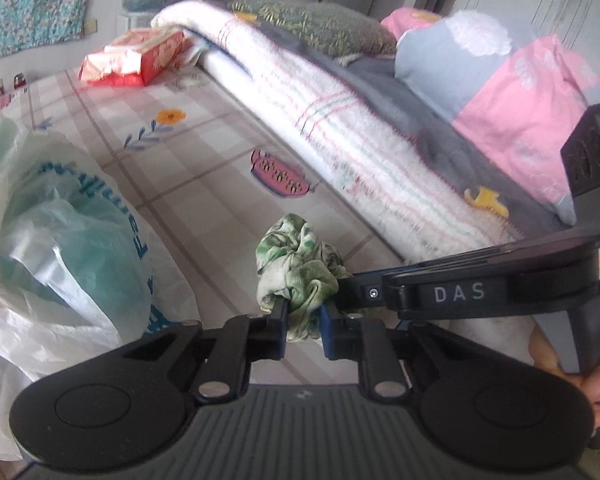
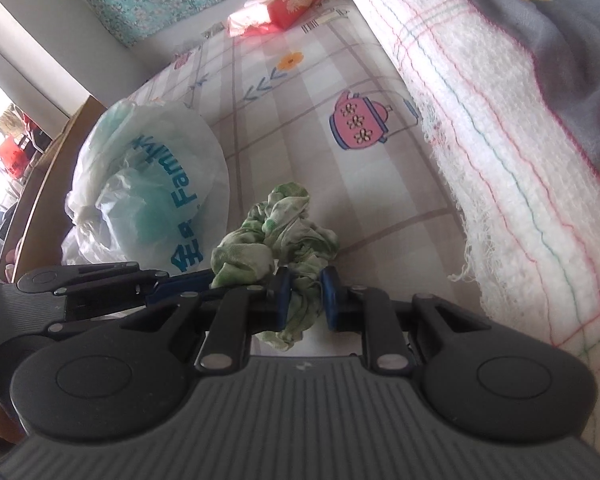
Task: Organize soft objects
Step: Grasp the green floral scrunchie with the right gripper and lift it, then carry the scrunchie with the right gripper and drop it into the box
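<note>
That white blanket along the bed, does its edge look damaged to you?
Yes. The white blanket has a ragged near edge, with loose threads hanging over the checked sheet. Also untidy: the green cloth is crumpled into a wad, pinched by both grippers.

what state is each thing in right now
green cloth: bunched, gripped at both ends
left gripper: jaws shut on green cloth
right gripper: jaws shut on green cloth
plastic bag: crumpled, lying on the bed
red packet: lying flat
white blanket: folded
</note>
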The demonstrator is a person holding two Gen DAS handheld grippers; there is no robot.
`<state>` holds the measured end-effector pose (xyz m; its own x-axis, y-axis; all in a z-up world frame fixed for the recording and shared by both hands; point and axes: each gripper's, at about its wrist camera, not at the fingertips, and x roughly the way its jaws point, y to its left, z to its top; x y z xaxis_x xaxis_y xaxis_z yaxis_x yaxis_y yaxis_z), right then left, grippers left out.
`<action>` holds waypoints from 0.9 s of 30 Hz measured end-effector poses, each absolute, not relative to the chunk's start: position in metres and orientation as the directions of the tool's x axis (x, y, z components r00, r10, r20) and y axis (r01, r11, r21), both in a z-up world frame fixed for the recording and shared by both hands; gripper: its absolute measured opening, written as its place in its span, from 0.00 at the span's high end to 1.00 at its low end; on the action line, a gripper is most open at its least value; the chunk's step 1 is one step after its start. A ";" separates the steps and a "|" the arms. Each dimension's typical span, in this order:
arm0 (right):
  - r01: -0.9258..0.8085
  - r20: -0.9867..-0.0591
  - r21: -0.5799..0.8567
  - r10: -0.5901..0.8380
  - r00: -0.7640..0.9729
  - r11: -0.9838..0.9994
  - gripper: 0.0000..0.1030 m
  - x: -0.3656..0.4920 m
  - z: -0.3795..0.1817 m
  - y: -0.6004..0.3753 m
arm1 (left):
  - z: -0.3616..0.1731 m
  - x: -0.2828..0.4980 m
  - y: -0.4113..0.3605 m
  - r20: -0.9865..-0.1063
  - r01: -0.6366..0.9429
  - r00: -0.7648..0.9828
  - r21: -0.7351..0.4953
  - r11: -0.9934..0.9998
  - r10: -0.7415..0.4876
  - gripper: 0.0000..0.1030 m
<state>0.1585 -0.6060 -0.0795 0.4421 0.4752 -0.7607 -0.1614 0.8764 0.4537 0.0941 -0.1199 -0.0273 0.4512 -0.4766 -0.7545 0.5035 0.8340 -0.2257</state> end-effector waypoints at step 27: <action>-0.801 -0.569 0.394 0.804 0.172 0.451 0.83 0.170 0.074 -0.293 | 0.076 0.036 0.172 -0.634 -0.093 0.760 -0.324 0.941 -0.143 0.82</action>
<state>0.1701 -0.2929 0.0744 0.1725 0.8039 -0.5692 -0.8012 0.4507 0.3937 0.0364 0.1720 0.0760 0.7596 -0.1434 -0.6343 -0.0930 0.9414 -0.3242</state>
